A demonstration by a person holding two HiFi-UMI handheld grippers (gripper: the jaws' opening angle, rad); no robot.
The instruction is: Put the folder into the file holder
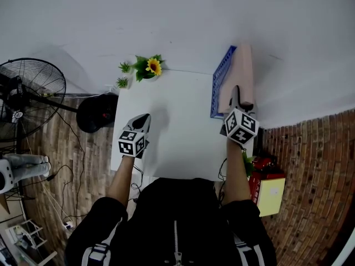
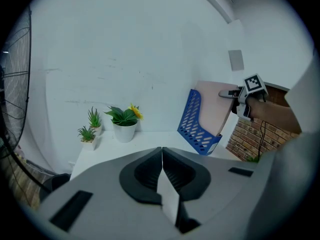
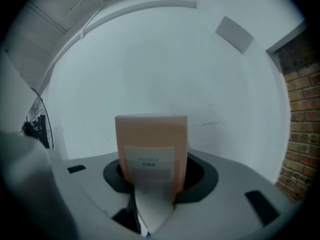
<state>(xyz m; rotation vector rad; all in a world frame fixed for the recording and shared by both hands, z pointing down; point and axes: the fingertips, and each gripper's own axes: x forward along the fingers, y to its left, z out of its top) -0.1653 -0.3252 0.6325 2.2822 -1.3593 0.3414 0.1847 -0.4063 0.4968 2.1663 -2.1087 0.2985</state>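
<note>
The pink folder [image 1: 239, 73] stands tilted inside the blue mesh file holder [image 1: 220, 82] at the white table's [image 1: 172, 132] far right edge. My right gripper [image 1: 237, 96] is shut on the folder's near end. In the right gripper view the folder [image 3: 150, 139], with a white label, fills the gap between the jaws of my right gripper [image 3: 152, 179]. My left gripper [image 1: 143, 119] hovers over the table's left side, shut and empty. The left gripper view shows its jaws [image 2: 161, 154] pressed together, with the file holder [image 2: 197, 126], the folder [image 2: 215, 104] and the right gripper [image 2: 235, 94] ahead to the right.
A potted sunflower plant [image 1: 145, 67] and small succulents [image 2: 90, 129] stand at the table's far left corner against the white wall. A standing fan [image 1: 28, 93] is on the floor to the left. A yellow box [image 1: 269, 195] sits on the floor to the right.
</note>
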